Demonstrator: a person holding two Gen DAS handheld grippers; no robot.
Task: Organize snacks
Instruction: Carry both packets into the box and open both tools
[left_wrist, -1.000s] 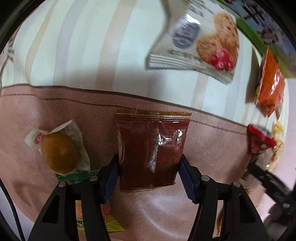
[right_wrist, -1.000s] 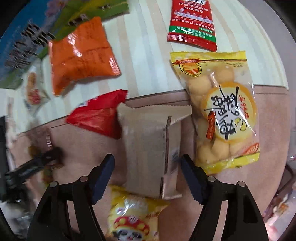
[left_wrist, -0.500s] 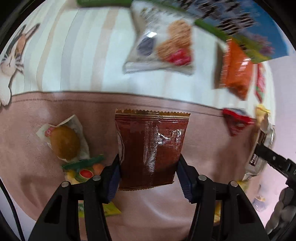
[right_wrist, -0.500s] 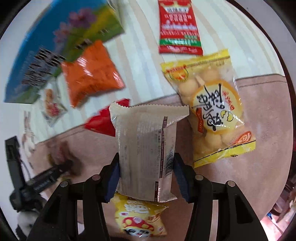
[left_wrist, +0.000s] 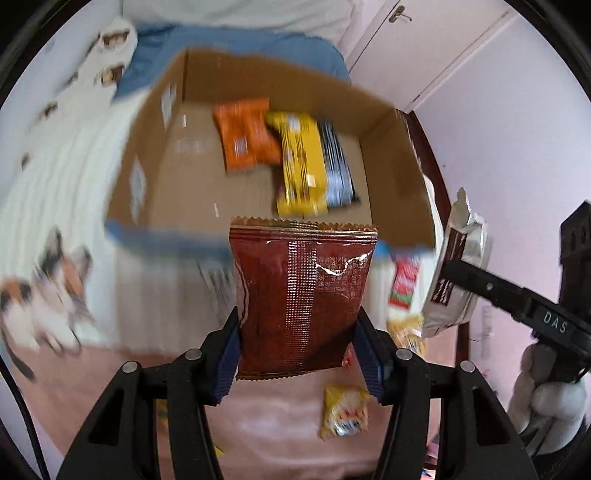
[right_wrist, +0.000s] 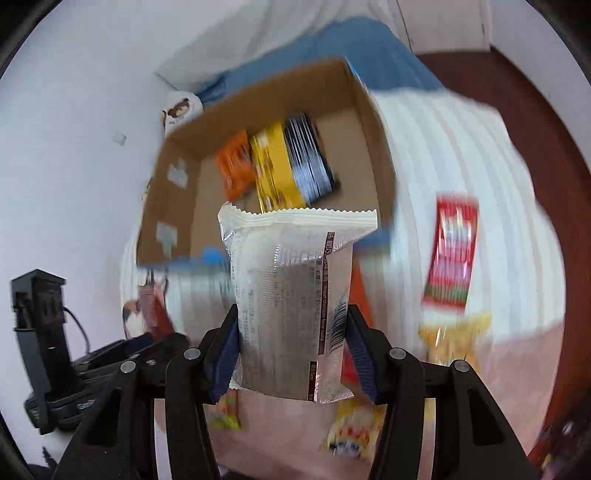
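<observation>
My left gripper (left_wrist: 297, 354) is shut on a dark red foil snack packet (left_wrist: 301, 295), held upright in the air. My right gripper (right_wrist: 291, 350) is shut on a cream-white cookie packet (right_wrist: 291, 291), which also shows at the right of the left wrist view as the cream packet (left_wrist: 458, 273). Beyond both packets stands an open cardboard box (left_wrist: 166, 110), seen again as the box (right_wrist: 177, 206) in the right wrist view. Inside it lie an orange packet (left_wrist: 245, 134), a yellow packet (left_wrist: 301, 166) and a black striped packet (left_wrist: 338, 168).
The box stands on a striped bedcover (right_wrist: 461, 155). Loose snacks lie below: a red packet (right_wrist: 452, 254), a yellow packet (left_wrist: 345, 411) and another yellow bag (right_wrist: 454, 339). A cat-print cushion (left_wrist: 44, 295) is at the left. A person's gloved hand (left_wrist: 550, 398) holds the right gripper.
Both grippers rose from the bedcover with their packets and tilted up, so the open cardboard box came into view. The jaws closed snug onto the two packets.
</observation>
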